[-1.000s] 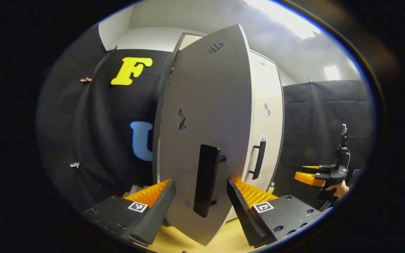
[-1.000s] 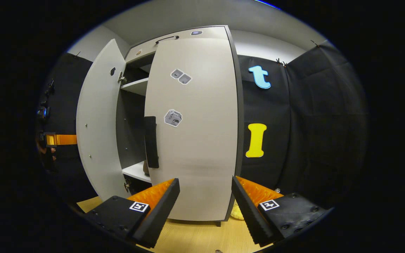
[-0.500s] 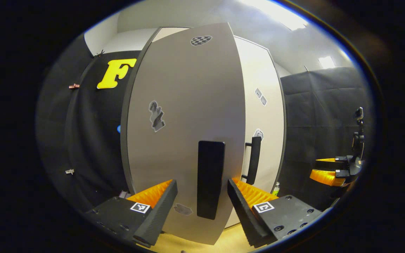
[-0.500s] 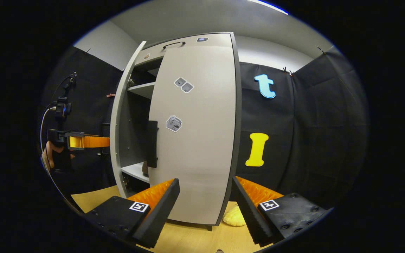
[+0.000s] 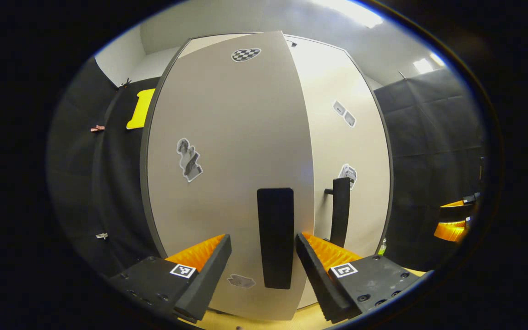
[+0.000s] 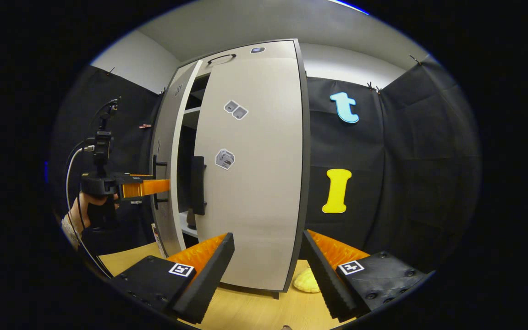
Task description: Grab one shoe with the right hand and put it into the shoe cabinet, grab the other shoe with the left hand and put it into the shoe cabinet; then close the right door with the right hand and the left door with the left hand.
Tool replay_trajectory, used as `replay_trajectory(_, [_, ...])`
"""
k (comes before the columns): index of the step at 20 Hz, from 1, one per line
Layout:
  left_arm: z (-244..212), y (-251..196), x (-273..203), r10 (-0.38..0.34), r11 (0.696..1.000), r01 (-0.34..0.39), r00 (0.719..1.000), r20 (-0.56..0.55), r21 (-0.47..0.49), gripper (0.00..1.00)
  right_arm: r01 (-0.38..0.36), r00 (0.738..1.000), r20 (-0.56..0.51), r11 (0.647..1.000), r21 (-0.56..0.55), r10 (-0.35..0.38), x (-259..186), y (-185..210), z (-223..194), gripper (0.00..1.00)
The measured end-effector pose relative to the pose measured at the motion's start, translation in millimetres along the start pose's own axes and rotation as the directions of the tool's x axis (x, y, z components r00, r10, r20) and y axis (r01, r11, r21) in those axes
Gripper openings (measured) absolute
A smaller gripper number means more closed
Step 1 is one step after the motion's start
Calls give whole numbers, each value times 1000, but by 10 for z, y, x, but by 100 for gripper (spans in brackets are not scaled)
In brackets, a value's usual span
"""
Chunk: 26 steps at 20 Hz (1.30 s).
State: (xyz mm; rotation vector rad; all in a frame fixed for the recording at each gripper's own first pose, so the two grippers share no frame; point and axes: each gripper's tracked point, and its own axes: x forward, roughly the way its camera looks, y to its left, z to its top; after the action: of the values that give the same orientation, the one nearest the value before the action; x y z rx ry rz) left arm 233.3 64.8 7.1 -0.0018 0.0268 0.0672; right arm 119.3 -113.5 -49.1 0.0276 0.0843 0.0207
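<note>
Grey laminate covers the shoe cabinet [image 6: 250,183], which stands on a pale wooden floor [image 6: 264,311] in front of the black cloth wall [image 6: 383,183]. In the right gripper view the cabinet's right door [image 6: 252,192] lies flat against the cabinet front, with its black handle [image 6: 197,185] near its left edge. The left door [image 6: 167,174] is nearly shut, and a narrow dark gap remains between the two doors. Through this gap a white shelf edge [image 6: 191,111] shows inside the cabinet. Something dark and small sits on a lower shelf behind the handle; I cannot tell if it is a shoe.

The left gripper [image 6: 162,187] is at the outer face of the left door, beside that door's handle, and a hand [image 6: 80,211] holds it from the left of the cabinet. In the left gripper view its jaws are wide apart, one finger on each side of the left door's black handle [image 5: 276,238], not pressing on it. A checkered sticker [image 5: 245,54] sits near the top of this door.

The right gripper [image 6: 268,270] is in front of the cabinet, low, with its jaws wide and nothing between them. A yellow rounded object [image 6: 306,280] lies on the floor at the cabinet's right foot.
</note>
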Motion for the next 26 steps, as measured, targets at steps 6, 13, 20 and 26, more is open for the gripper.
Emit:
replay_trajectory(6, [-22, -38, 126, 37, 999, -37, 999, 13, 9, 91, -20, 1000, 3, 1000, 5, 20, -52, 109, 32, 98])
replay_trajectory(13, [4, -104, -360, -15, 999, 16, 1000, 20, -33, 93, -50, 999, 22, 999, 2, 50, -93, 456, 123, 98])
replay_trajectory(20, [91, 56, -974, -47, 998, 48, 998, 33, -42, 92, -35, 999, 28, 999, 4, 35, -198, 790, 147, 98])
replay_trajectory(26, [73, 209, -1287, -59, 997, 61, 998, 25, -46, 93, -2, 999, 33, 1000, 17, 2, -243, 975, 175, 98])
